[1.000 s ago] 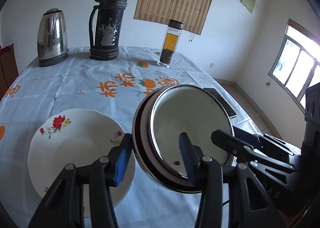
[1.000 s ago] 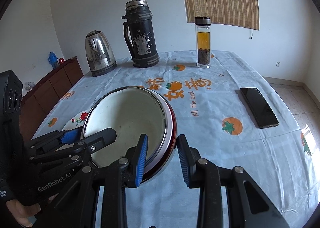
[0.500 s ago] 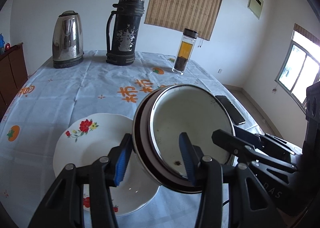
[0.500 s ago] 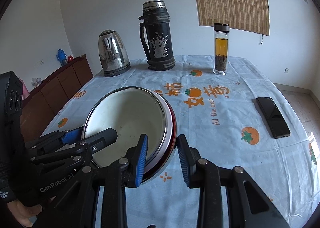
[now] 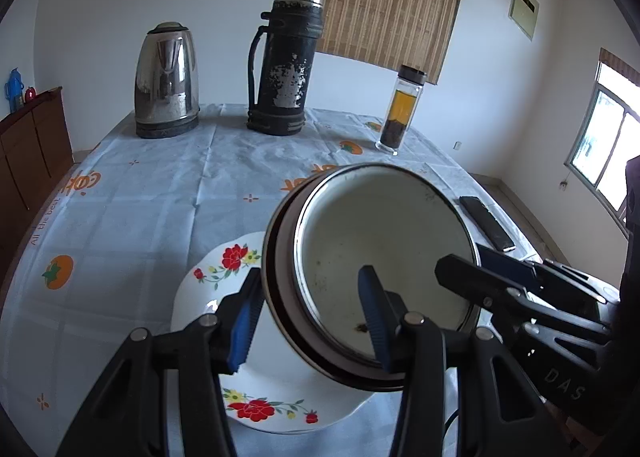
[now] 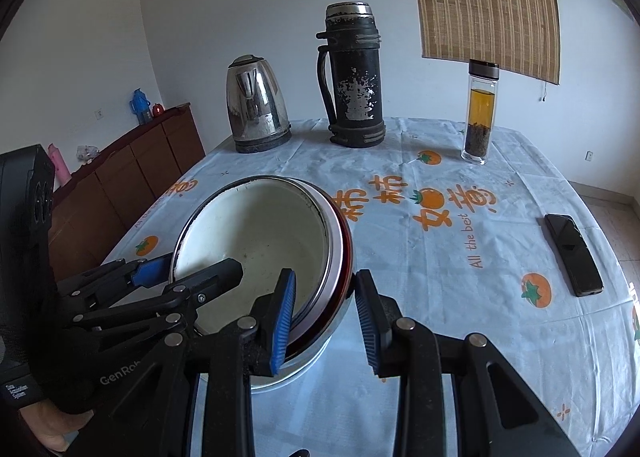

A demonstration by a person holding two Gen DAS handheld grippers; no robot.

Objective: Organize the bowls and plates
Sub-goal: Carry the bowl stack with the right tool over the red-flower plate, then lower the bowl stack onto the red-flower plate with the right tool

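Both grippers hold one nested stack of bowls (image 5: 380,253) by opposite rims, tilted, above the table. The inner bowl is white enamel with a dark rim, the outer ones dark and red. My left gripper (image 5: 310,321) is shut on the stack's near rim. My right gripper (image 6: 326,317) is shut on the stack (image 6: 260,245) at its right rim. A white plate with red flowers (image 5: 224,297) lies on the tablecloth right under the stack, partly hidden by it.
A steel kettle (image 5: 166,81), a black thermos (image 5: 286,65) and a glass tea bottle (image 5: 402,111) stand at the table's far end. A black phone (image 6: 574,255) lies near the right edge. A wooden cabinet (image 6: 132,173) stands left of the table.
Both grippers have carried the bowl stack to the left, so it now hangs over the flowered plate. The grip on the stack has not changed.
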